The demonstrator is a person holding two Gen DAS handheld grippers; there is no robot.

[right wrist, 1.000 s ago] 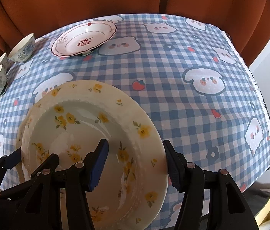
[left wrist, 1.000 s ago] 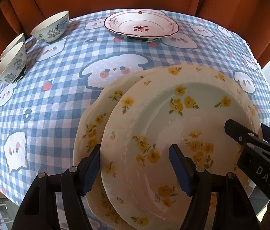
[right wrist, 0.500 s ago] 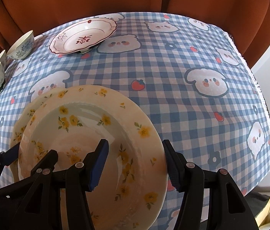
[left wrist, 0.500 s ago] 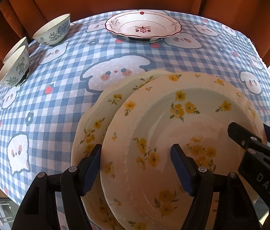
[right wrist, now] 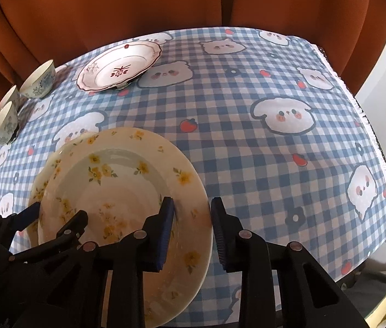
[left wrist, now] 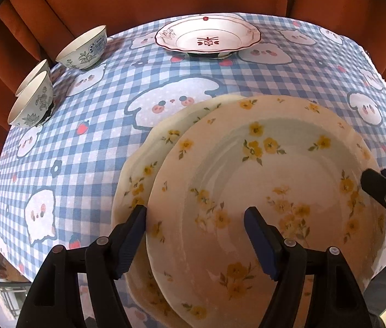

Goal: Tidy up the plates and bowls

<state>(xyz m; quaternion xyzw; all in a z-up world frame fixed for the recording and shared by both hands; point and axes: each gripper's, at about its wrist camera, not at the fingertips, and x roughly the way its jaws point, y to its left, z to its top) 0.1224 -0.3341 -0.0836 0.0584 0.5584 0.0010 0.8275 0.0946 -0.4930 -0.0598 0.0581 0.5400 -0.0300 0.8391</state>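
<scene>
The right gripper (right wrist: 191,228) straddled the near right rim of the upper yellow-flowered plate (right wrist: 116,188), one finger inside the rim and one outside it, and its jaws were closing; a narrow gap seemed to remain on the outer side, so the pads did not look pressed home. The left gripper (left wrist: 195,236) stood spread across the left rim of that same plate, one finger at the outer edge and the other over the well, apart and clamping nothing. The step in hand looked like taking hold of the upper plate from both sides so as to seat it squarely, since it lay offset to the right on the lower yellow-flowered plate (left wrist: 149,161), whose rim showed as a crescent on the left. The next move would call for the right jaws to finish biting the rim, then a small level shift leftward without tipping. The upper plate was cream, glossy, shallow-welled, with a scalloped edge, sitting at the near edge of the counter (right wrist: 247,136). Beyond it stood a red-trimmed plate (left wrist: 208,38), and to the far left of it three blue-patterned bowls (left wrist: 83,47), two nested.
</scene>
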